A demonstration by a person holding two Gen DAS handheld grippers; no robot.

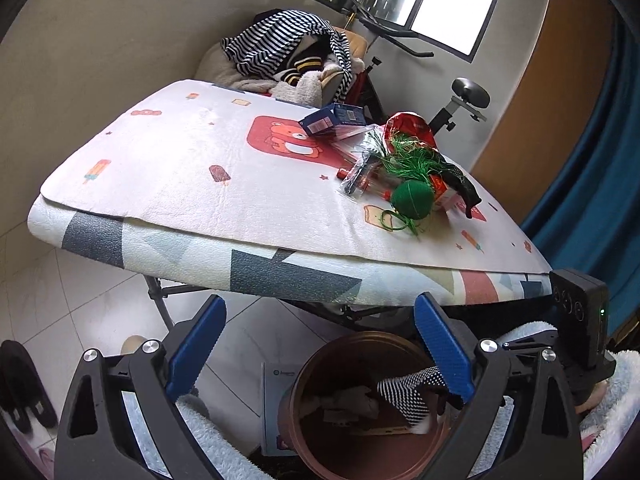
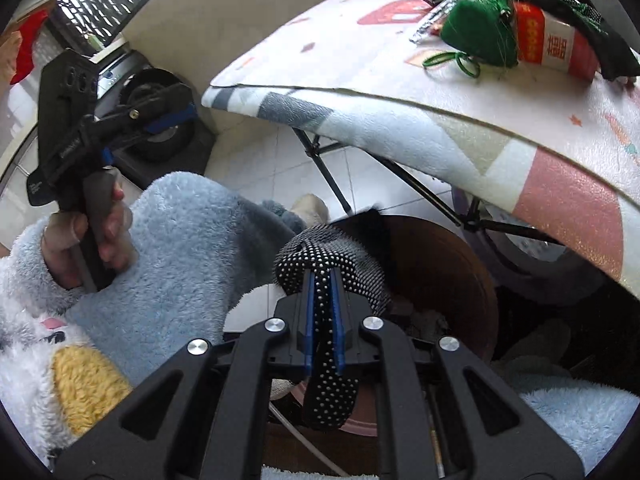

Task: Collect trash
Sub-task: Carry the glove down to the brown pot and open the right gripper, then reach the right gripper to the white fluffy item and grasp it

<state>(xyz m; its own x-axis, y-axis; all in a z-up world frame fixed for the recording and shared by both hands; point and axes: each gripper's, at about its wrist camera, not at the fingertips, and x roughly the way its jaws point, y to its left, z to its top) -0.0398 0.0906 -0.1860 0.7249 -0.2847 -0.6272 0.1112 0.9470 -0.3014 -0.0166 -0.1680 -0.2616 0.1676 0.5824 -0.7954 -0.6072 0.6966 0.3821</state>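
Right wrist view: dotted cloth (image 2: 320, 264) over brown bin (image 2: 440, 264), bin contents obscured.

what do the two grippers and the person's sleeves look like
Both grippers are matte black frames with triangular cut-outs and round silver bolts. The left gripper has two long blue fingers with a fine grid texture; the right gripper has narrow blue pads. A black box with round ports and a small green light sits on the right gripper's side. The sleeve is fluffy pale blue fleece with a white cuff.

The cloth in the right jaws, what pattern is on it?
The cloth is black with little white dots, clearest in the right wrist view.
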